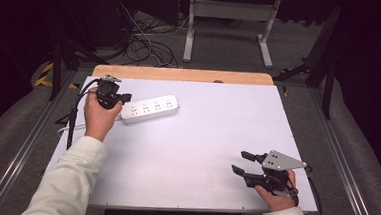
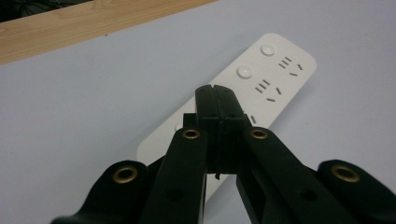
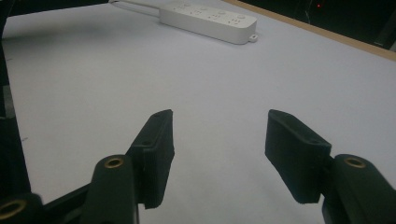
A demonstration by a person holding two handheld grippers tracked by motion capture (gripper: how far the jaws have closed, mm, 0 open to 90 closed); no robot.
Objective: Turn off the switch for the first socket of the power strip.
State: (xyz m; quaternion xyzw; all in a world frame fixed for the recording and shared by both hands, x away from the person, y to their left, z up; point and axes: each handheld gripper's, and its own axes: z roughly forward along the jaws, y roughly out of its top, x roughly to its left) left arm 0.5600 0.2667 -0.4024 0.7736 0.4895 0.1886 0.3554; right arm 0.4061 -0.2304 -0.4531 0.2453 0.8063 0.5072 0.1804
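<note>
- The white table point(image 1: 190, 157) spreads out under both my hands, a wooden strip point(image 1: 180, 75) running along its far edge, and most of its surface is bare.
- The white power strip point(image 1: 151, 108) lies flat near the far left of the table, slanted, its far end angled away to the right; in the left gripper view it point(image 2: 275, 70) runs up and to the right from behind my jaws, round buttons and socket slots facing up.
- From my right gripper's camera the same power strip point(image 3: 208, 17) sits well off at the top, with its cable trailing away to the left.
- My left hand point(image 1: 99, 116) is at the strip's near-left end, holding the left gripper point(image 1: 113, 99) just over that end.
- Left gripper point(image 2: 217, 100): jaws pressed together, pad against pad, nothing between them; the tips hover over the strip's near half, and I cannot tell whether they touch it.
- My right gripper point(image 1: 241, 162) is at the near right of the table, well apart from the strip, pointing left.
- Right gripper point(image 3: 219, 140): jaws standing apart, with bare table between the pads and nothing held.
</note>
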